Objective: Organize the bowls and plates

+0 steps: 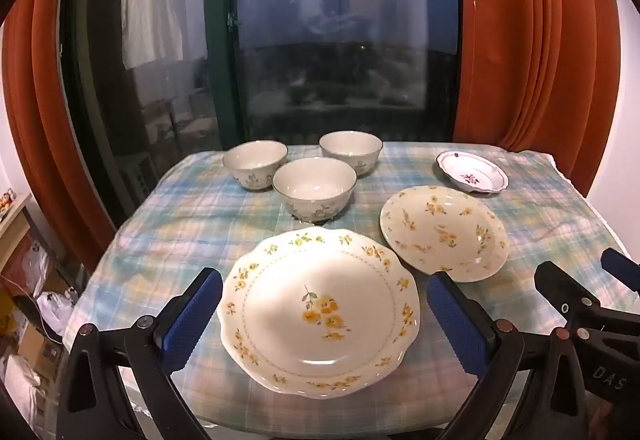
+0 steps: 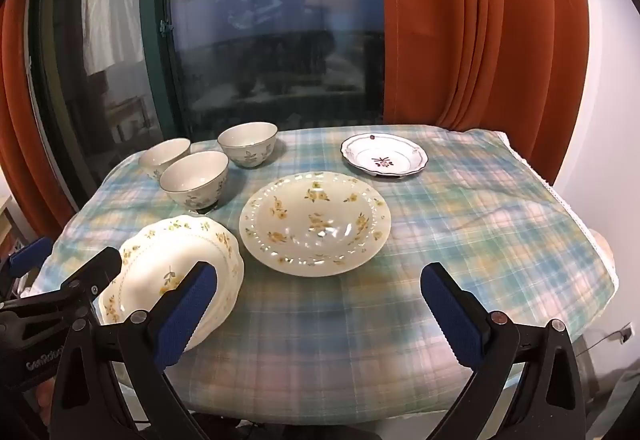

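Above table (image 1: 168, 224), both tools wide, empty

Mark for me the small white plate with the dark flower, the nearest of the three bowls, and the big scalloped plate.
Small white plate with dark flower (image 2: 384, 155): right wrist view, centre well.
Nearest cream ceramic bowl (image 1: 314, 179): left wrist view, inside.
Big scalloped yellow-flowered plate (image 1: 320, 314): left wrist view, centre motif.

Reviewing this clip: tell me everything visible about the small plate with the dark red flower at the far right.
The small white plate looks ceramic, with a scalloped, dark-lined rim and a dark red floral motif at its centre. It is shallow, empty and upright on the plaid tablecloth, at the far right near the orange curtain. It stands apart from the other dishes; neither gripper touches it.
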Available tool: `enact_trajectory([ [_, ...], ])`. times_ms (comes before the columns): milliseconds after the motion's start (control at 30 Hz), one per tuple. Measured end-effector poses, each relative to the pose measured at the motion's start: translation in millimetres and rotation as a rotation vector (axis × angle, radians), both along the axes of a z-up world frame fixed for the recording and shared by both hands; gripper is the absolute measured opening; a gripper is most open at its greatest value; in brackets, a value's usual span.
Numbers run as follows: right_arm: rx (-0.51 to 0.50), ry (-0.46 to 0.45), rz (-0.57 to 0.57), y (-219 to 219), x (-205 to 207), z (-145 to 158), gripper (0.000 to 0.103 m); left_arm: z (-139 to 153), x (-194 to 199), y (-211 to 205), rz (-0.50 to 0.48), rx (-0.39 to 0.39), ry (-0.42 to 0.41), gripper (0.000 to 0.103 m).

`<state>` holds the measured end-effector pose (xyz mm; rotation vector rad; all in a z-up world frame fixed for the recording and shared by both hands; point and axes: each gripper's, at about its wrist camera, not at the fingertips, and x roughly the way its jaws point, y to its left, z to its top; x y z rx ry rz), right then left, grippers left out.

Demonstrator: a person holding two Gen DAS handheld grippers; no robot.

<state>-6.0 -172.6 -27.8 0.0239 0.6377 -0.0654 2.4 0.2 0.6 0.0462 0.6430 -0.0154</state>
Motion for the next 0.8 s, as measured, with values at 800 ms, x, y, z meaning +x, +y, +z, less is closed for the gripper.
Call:
enact_trajectory([
  [800,0.003,-0.008,0.009,-3,-4,6,0.103,5,-20,-6,0.008,-0.037,-0.016,0.102],
])
